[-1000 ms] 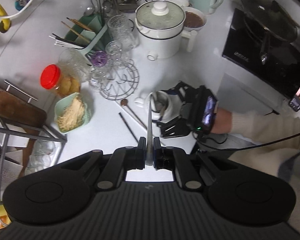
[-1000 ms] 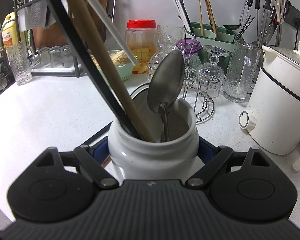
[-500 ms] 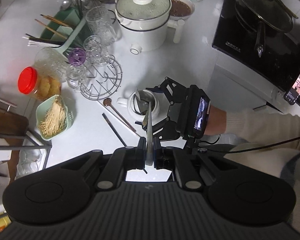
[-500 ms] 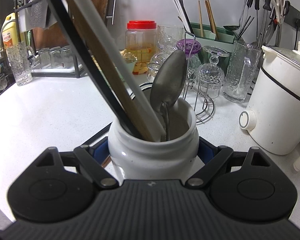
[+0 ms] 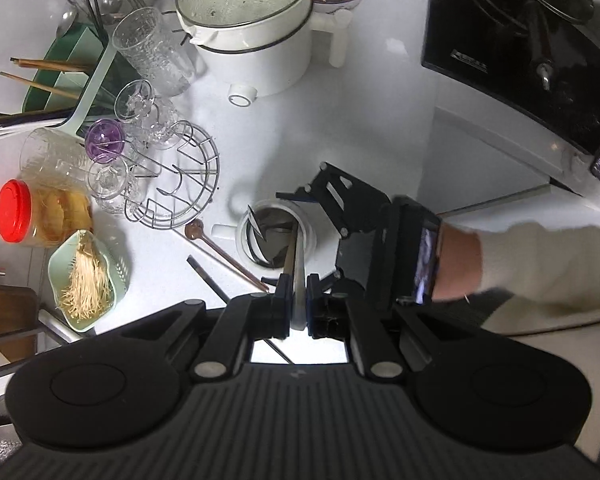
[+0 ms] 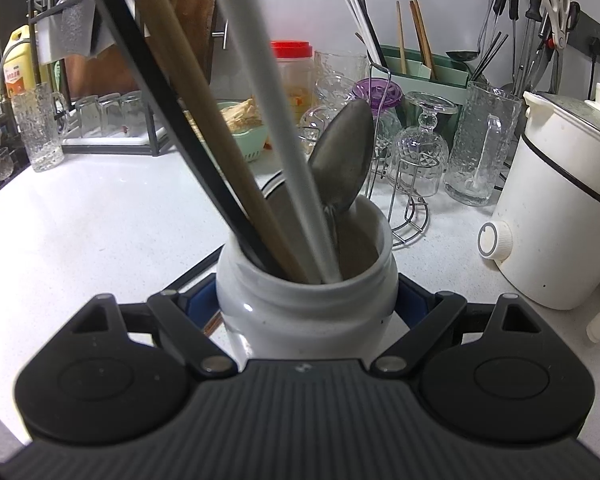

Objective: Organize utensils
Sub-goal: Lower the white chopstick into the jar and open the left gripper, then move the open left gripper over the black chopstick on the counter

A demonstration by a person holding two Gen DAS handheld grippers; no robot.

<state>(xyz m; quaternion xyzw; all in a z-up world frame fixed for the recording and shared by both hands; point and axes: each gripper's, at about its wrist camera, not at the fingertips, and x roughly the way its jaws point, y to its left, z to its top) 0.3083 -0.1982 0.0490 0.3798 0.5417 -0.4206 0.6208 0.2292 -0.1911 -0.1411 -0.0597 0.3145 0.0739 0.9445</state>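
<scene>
My right gripper (image 6: 306, 300) is shut on a white ceramic jar (image 6: 300, 320) that stands on the white counter. Inside the jar lean a black chopstick (image 6: 172, 112), a brown wooden stick (image 6: 204, 96) and a metal spoon (image 6: 346, 164). From straight above, my left gripper (image 5: 297, 304) is shut on a long grey-white utensil (image 5: 298, 272). Its lower end reaches down into the jar (image 5: 244, 236), and the same grey shaft (image 6: 276, 132) shows in the right wrist view. A brown spoon (image 5: 220, 252) and a black chopstick (image 5: 208, 280) lie on the counter left of the jar.
Left of the jar stands a wire rack (image 5: 180, 184) with upturned glasses. A white electric pot (image 5: 252, 28) is behind it, a black stove (image 5: 520, 40) at the right. A red-lidded jar (image 5: 32, 216), a green basket (image 5: 88, 280) and a green utensil holder (image 5: 68, 68) crowd the left.
My left gripper has come down over the jar, and the grey utensil's end has gone into it. The right gripper and the jar have stayed still.
</scene>
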